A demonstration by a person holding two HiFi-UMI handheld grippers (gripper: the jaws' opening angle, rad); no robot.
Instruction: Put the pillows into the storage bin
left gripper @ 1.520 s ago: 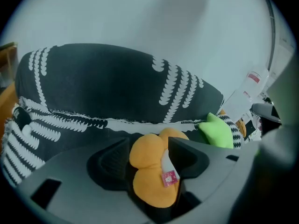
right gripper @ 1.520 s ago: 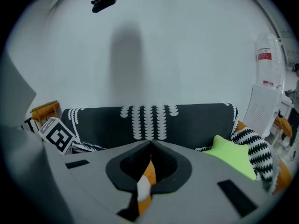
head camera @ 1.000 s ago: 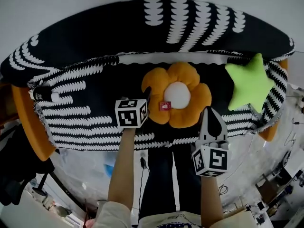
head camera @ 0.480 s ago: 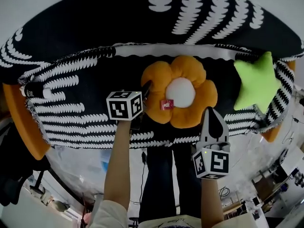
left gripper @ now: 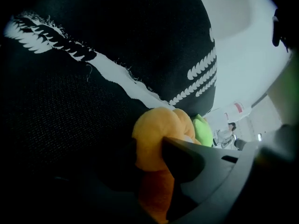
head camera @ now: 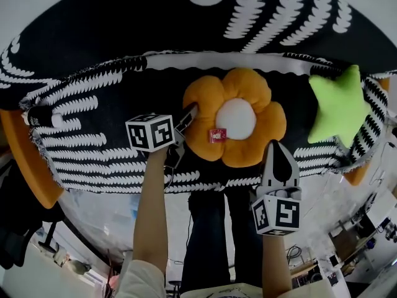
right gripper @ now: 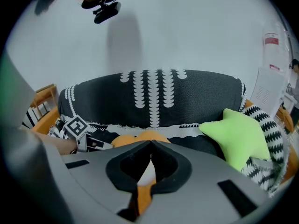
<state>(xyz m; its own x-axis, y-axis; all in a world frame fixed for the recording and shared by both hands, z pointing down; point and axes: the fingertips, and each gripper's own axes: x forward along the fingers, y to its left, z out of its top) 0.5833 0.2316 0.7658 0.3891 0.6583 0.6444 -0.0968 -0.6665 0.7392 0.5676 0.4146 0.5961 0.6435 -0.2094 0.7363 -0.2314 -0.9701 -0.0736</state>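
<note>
An orange flower pillow (head camera: 239,118) with a white centre and a small red tag lies on the sofa seat. My left gripper (head camera: 185,118) is at its left petal, jaws closing. In the left gripper view the orange petal (left gripper: 154,139) is bunched between the jaws and pinched by them. A lime-green star pillow (head camera: 340,104) leans at the sofa's right end, also seen as a green star pillow (right gripper: 238,136) in the right gripper view. My right gripper (head camera: 277,146) hovers shut and empty just in front of the flower's lower right petal. No storage bin is in view.
The sofa cover (head camera: 93,141) is black with white scallop rows, over an orange frame (head camera: 25,160). A dark roll with a white end (head camera: 43,117) lies at the seat's left end. Cluttered floor shows below the seat's front edge.
My left gripper has shifted slightly left and its jaws have closed in on the flower's left petal. The right gripper has stayed put.
</note>
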